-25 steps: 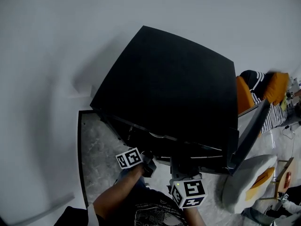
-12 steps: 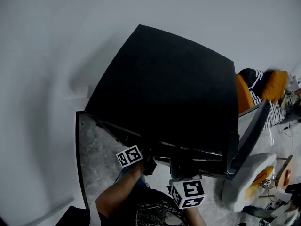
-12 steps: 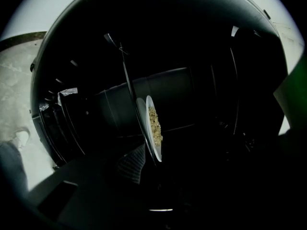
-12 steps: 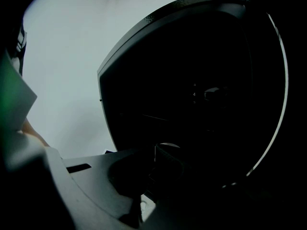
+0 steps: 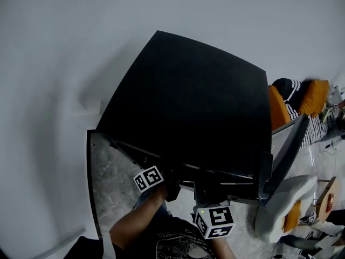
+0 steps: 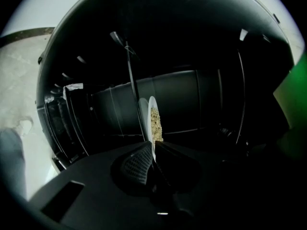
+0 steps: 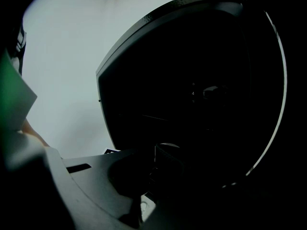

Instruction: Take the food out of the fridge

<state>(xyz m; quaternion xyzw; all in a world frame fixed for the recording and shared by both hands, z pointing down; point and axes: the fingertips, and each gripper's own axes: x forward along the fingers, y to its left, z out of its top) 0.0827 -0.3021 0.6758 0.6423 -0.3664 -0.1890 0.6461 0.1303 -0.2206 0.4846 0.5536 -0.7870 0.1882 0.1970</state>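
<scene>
Domestic room: black fridge (image 5: 194, 107), orange cushions (image 5: 315, 97).

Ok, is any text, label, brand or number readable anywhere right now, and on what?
No readable text in any view.
Black-and-white marker cubes: square coded patterns only, no words.
Pale print on the person's black shirt: too dark and blurred to read.
Matte black fridge: no label or brand shows.

Fridge (image 5: 199, 101) shell: smooth matt black. Plate (image 6: 151, 110) inside it: glossy white, smooth; food (image 6: 155, 121) on it grainy, rough. Your left gripper (image 6: 152, 150), at the fridge opening, has matt black plastic jaws, one pad (image 6: 136, 163) cross-hatched. Floor (image 5: 110, 177) beside the fridge: mottled stone look, slight sheen.
</scene>
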